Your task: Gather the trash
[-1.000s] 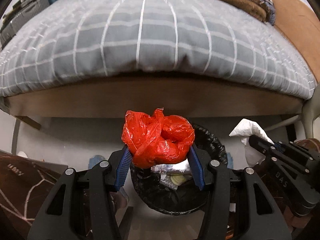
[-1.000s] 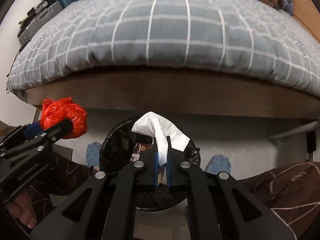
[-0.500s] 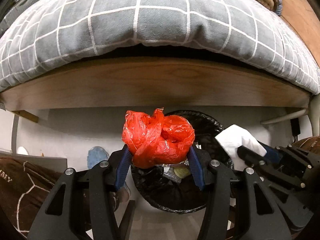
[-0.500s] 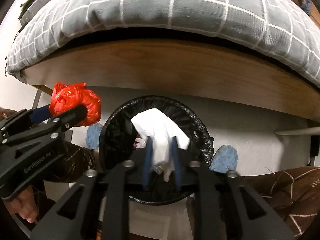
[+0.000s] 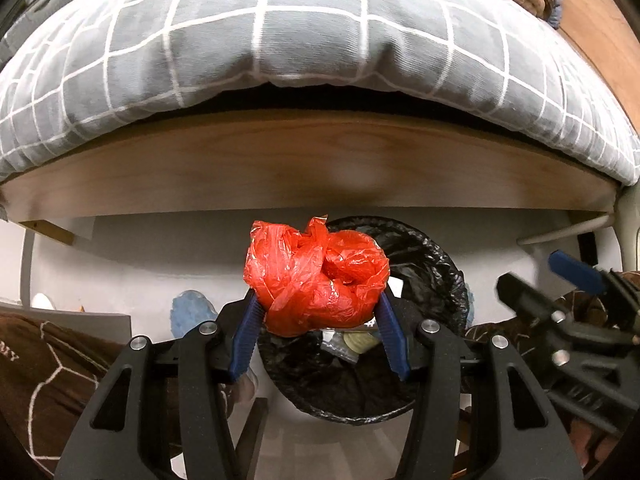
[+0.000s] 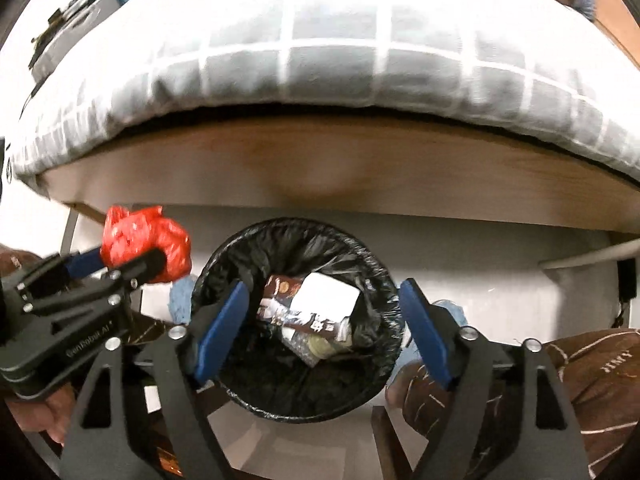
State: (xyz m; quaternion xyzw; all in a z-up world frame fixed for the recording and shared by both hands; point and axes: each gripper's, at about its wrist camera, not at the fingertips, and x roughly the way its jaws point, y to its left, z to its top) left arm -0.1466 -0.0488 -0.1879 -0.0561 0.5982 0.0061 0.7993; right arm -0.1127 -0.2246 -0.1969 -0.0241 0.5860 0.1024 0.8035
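My left gripper (image 5: 318, 330) is shut on a crumpled red plastic bag (image 5: 316, 276) and holds it above the left rim of a bin lined with a black bag (image 5: 436, 264). The red bag also shows in the right wrist view (image 6: 144, 242), left of the bin (image 6: 296, 240). My right gripper (image 6: 324, 324) is open and empty above the bin's mouth. A white tissue (image 6: 326, 300) lies inside the bin on wrappers and other trash. The right gripper shows at the right edge of the left wrist view (image 5: 560, 284).
A wooden bed frame (image 5: 312, 168) with a grey checked duvet (image 5: 304, 36) overhangs just behind the bin. The person's legs in brown patterned trousers (image 6: 592, 376) and blue slippers (image 5: 190, 312) flank the bin on the pale floor.
My right gripper has opened and let go of the white tissue, which has dropped into the bin. Both grippers have moved closer over the bin. The left still holds the red bag.
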